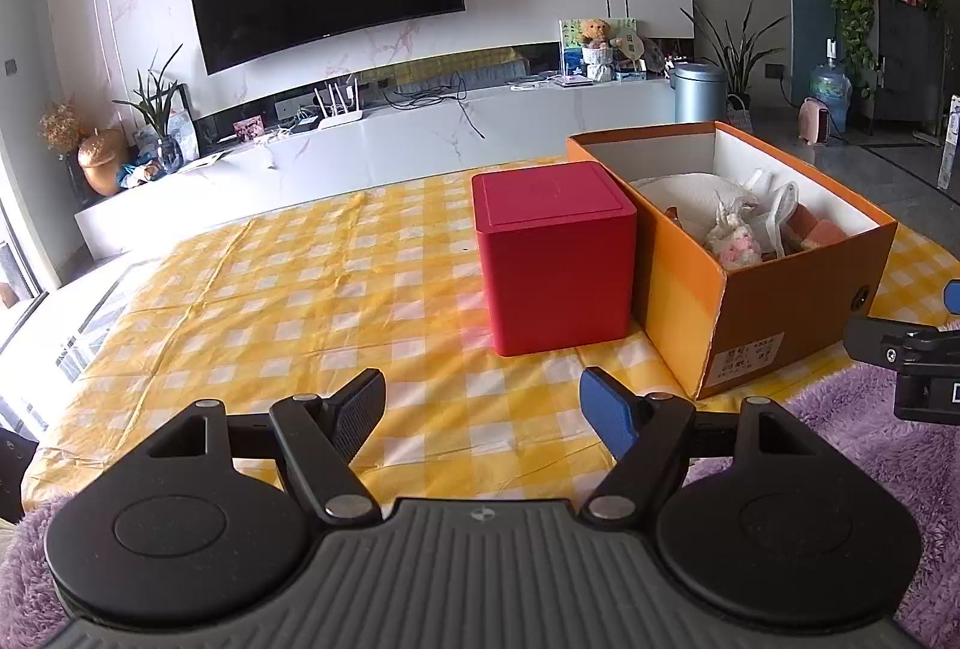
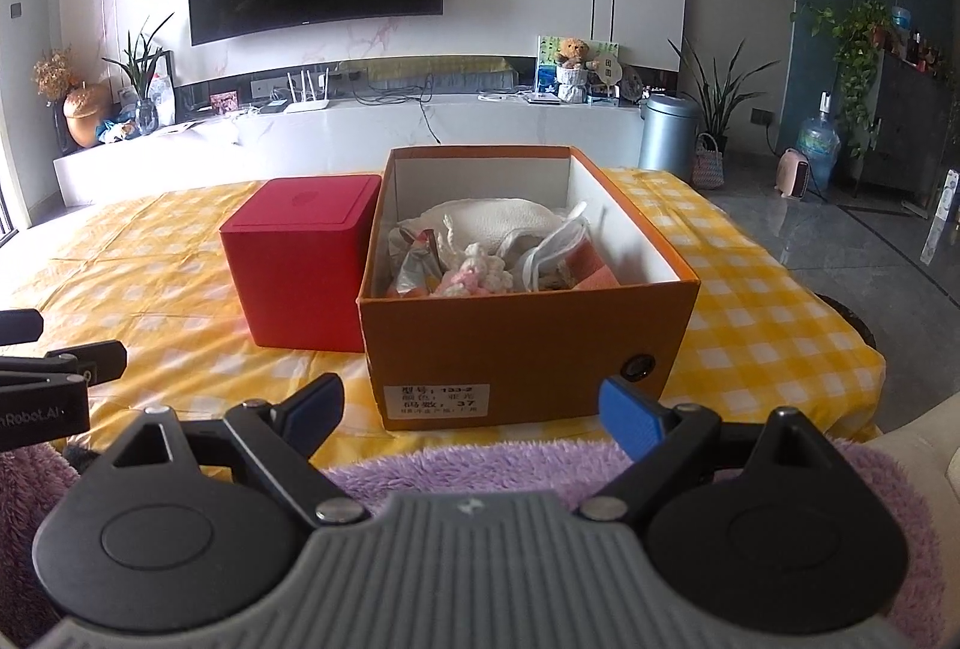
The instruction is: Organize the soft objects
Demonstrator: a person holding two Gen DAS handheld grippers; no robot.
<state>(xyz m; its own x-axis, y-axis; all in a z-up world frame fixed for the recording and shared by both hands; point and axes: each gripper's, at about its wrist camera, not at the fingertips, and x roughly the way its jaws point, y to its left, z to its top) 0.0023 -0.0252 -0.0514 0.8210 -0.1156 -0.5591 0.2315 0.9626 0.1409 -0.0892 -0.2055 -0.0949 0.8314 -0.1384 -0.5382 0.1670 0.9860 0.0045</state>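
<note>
An open orange cardboard box (image 2: 528, 349) (image 1: 774, 313) stands on the yellow checked tablecloth and holds several soft things: a white cloth (image 2: 498, 217), a small pink-and-white plush (image 2: 480, 271) (image 1: 735, 238) and a white bag (image 2: 558, 247). A closed red box (image 2: 306, 265) (image 1: 555, 259) stands against its left side. My left gripper (image 1: 483, 409) is open and empty, just in front of the red box. My right gripper (image 2: 474, 409) is open and empty, close before the orange box's front wall. A purple fluffy cloth (image 2: 474, 469) (image 1: 870, 439) lies under both grippers at the near edge.
The table (image 1: 270, 301) carries the yellow checked cloth. Behind it runs a white TV bench (image 2: 360, 133) with a wall TV, plants and a teddy bear. A grey bin (image 2: 669, 133) and a water bottle (image 2: 816, 148) stand on the floor at right.
</note>
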